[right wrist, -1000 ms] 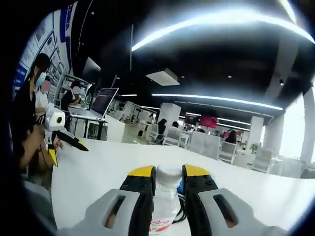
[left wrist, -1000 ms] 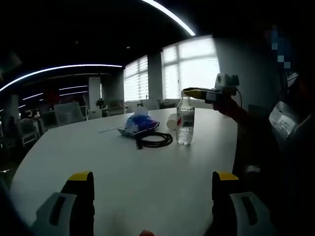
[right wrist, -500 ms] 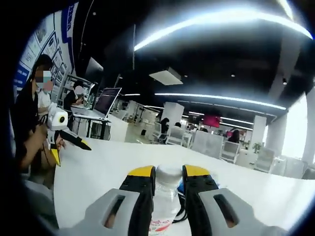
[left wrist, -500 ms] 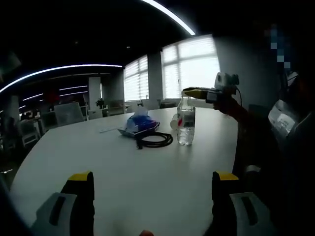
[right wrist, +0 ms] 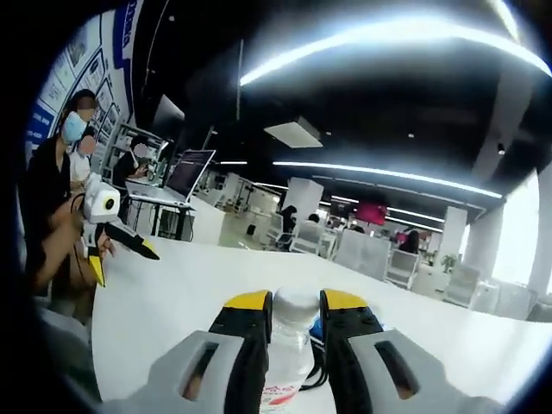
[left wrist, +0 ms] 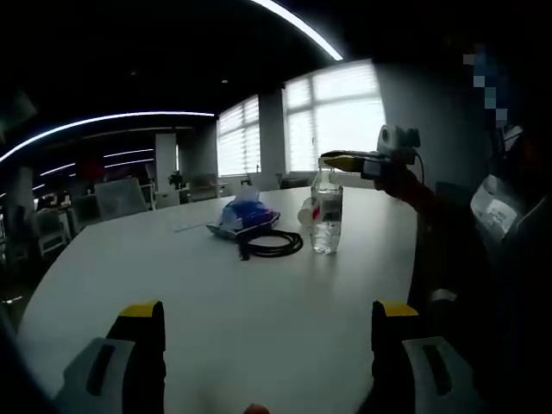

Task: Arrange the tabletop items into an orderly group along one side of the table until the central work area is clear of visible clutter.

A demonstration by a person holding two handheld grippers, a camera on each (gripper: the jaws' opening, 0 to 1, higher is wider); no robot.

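Right gripper (right wrist: 296, 304) clamps water bottle (right wrist: 290, 345) at its neck, upright on white counter (left wrist: 259, 302).
Left gripper (left wrist: 266, 321) hovers wide open, empty; black cable (left wrist: 271, 246) and apparently a tissue pack (left wrist: 245, 216) lie beside the bottle.

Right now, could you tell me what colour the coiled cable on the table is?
Black; the coiled cable shows best in the left gripper view.

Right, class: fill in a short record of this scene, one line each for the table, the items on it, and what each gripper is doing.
table: white tabletop
items: water bottle, black cable, blue tissue pack, grouped near far edge
right gripper: shut on the water bottle's cap end
left gripper: open, holding nothing, low over the table
bottle: upright, clear, with label
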